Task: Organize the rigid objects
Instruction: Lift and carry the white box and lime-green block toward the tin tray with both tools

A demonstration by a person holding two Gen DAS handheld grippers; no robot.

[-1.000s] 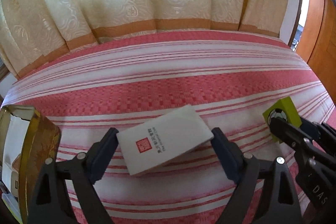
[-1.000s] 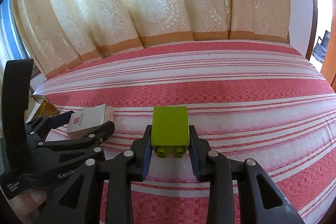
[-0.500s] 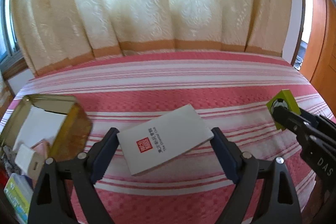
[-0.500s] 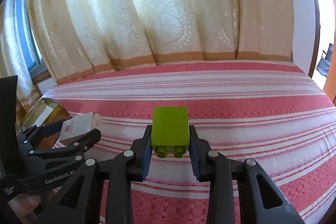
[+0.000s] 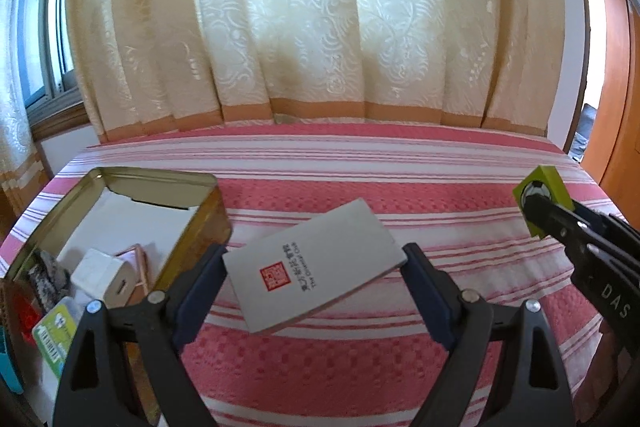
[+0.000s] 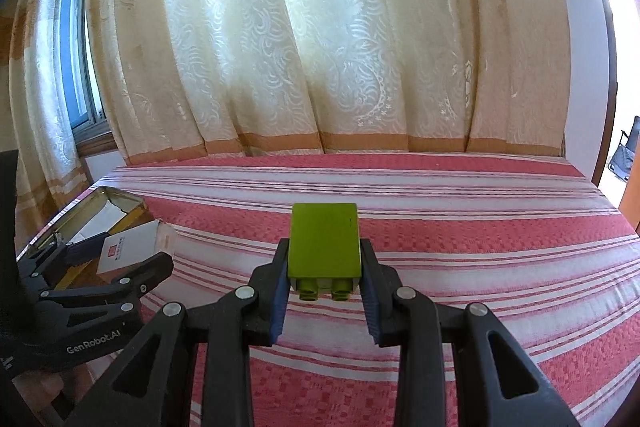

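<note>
My left gripper (image 5: 314, 273) is shut on a flat white box with a red seal (image 5: 314, 263) and holds it above the striped bed, just right of an open gold tin (image 5: 160, 187). My right gripper (image 6: 324, 275) is shut on a green toy brick (image 6: 324, 241), studs toward the camera, held above the bed. The brick also shows at the right in the left wrist view (image 5: 542, 195). The white box (image 6: 128, 251) and the tin (image 6: 100, 215) show at the left in the right wrist view.
The tin holds a white charger (image 5: 106, 277), a pink-framed item and other small things. The red and white striped bedspread (image 5: 360, 187) fills the middle. Cream curtains (image 5: 320, 27) hang behind. A wooden door (image 5: 616, 107) is at the right.
Both grippers have risen and tilted up with their objects still held. The left gripper has moved so the open tin came into fuller view at its left.
</note>
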